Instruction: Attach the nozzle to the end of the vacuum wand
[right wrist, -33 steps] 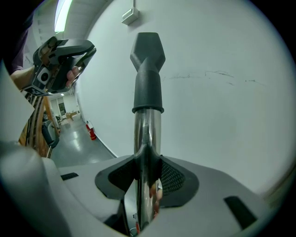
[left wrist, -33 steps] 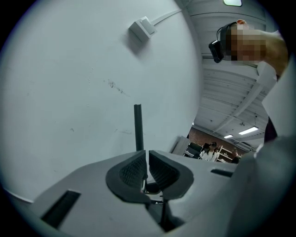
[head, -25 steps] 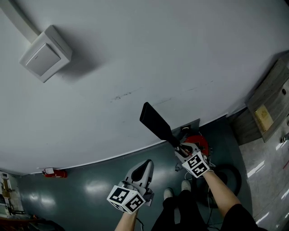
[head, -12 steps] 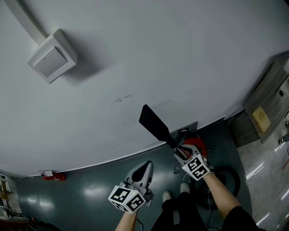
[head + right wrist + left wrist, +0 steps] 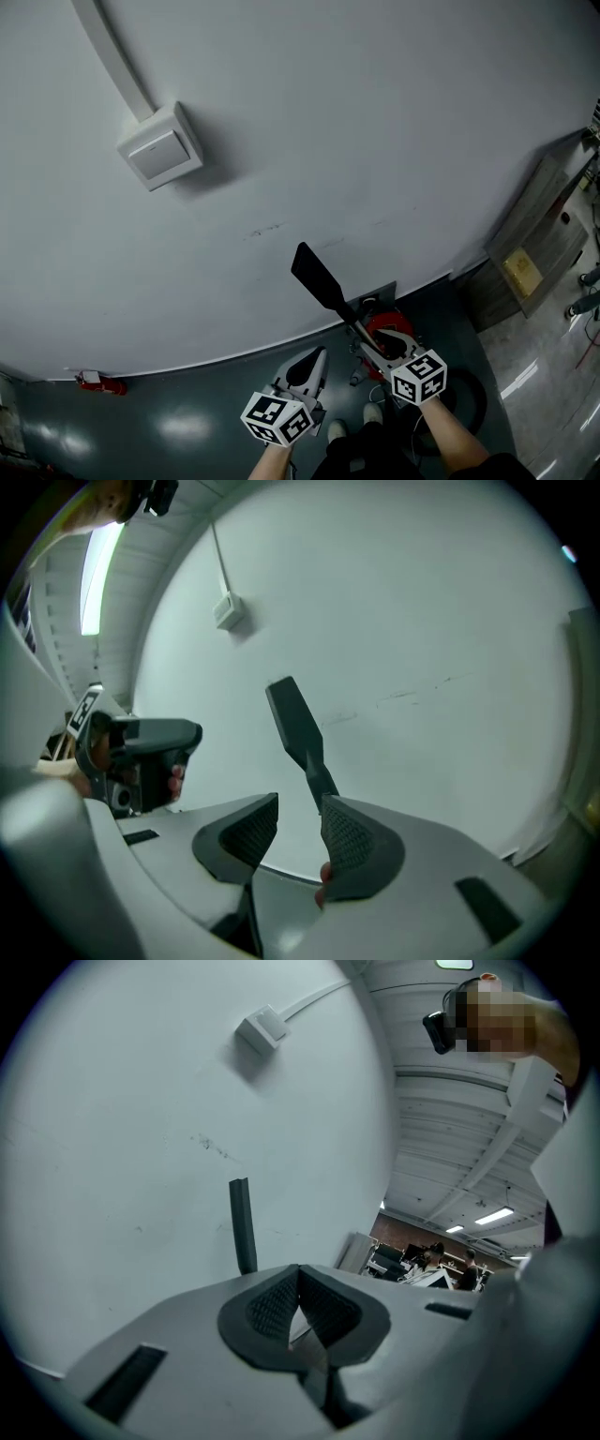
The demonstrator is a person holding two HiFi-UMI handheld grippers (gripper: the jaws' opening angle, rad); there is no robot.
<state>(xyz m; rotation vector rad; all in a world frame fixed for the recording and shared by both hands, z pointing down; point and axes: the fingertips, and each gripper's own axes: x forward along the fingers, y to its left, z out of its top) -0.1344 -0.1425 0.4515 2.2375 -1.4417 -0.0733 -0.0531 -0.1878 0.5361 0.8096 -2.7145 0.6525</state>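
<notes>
Nozzle (image 5: 292,719) slanting up just beyond right tool (image 5: 300,810); jaws apart.

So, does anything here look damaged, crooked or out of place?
Nothing serious. The white wall has a faint dark scuff close to the tip of the black nozzle, which points up at a slant in front of it. No spill or breakage shows.
</notes>
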